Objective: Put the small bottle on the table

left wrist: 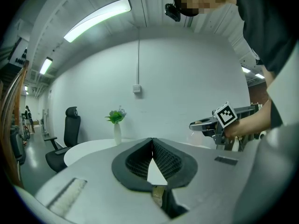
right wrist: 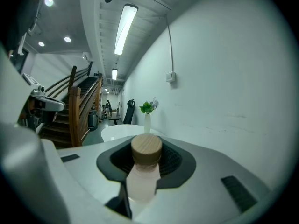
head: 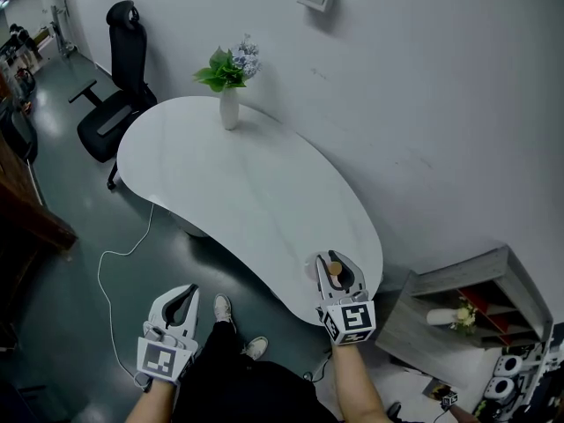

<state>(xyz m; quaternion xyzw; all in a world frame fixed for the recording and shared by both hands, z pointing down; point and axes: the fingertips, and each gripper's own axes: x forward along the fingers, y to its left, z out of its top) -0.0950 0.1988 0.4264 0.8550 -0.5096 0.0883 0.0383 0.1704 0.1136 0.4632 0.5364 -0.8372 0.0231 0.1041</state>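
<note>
A small pale pink bottle (right wrist: 142,180) with a round wooden cap (head: 335,269) sits between the jaws of my right gripper (head: 336,270), which is shut on it. That gripper hovers over the near right end of the white table (head: 229,183). The bottle stands upright in the grip, its cap above the black pads (right wrist: 174,161). My left gripper (head: 182,300) hangs off the table's near edge, over the floor, its jaws shut with nothing between them. From the left gripper view, the right gripper (left wrist: 210,124) shows at the right with the bottle faint below it.
A white vase with green leaves and pale flowers (head: 229,82) stands at the table's far edge by the wall. A black office chair (head: 119,86) is at the far left. A grey shelf unit (head: 476,311) stands to the right. A white cable (head: 119,263) lies on the dark floor.
</note>
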